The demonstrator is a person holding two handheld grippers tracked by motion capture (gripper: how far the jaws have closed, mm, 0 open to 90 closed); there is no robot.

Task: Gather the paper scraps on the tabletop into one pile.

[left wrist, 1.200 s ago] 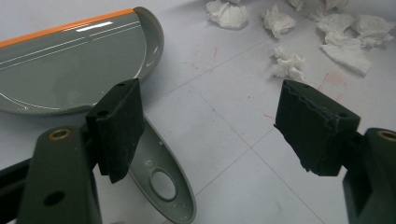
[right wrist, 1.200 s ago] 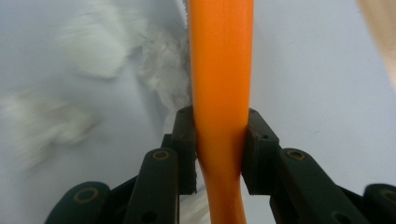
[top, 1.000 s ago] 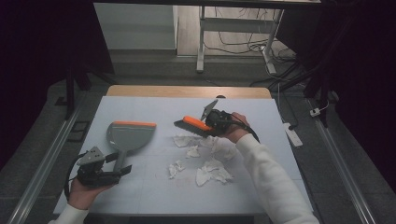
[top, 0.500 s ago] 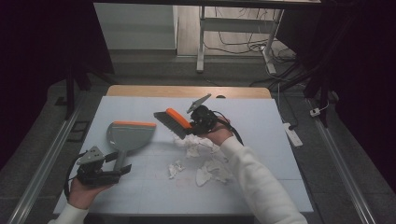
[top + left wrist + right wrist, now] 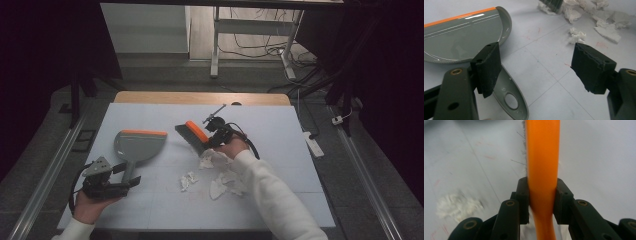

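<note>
The right gripper [image 5: 216, 136] has its jaws clamped tight on the orange handle of the brush [image 5: 192, 135], bristles down near the far edge of the torn paper scraps [image 5: 220, 175] that lie scattered mid-surface. The dustpan [image 5: 137, 146] sits flat to the left of the scraps, its orange lip facing away from the person, its handle pointing back toward the left gripper [image 5: 112, 182]. That gripper stands wide open, jaws on either side of the handle's end and gripping nothing — in the left gripper view the grey handle [image 5: 510, 96] lies beside one pad, untouched.

That is where I'd expect trouble. If the brush starts pushing scraps toward the pan while nobody holds it, the pan would likely skate away across the smooth surface [image 5: 280, 130] rather than take the paper in. The mouth also looks turned away from the pile, so the scraps may pile up against the pan's side instead of riding over the lip.

The scraps themselves look light and crumpled — a quick stroke could flick them apart or send some off the near edge. And the grip sits on a narrow, rounded handle, so heavy downward pressure might twist the brush in the jaws.
</note>
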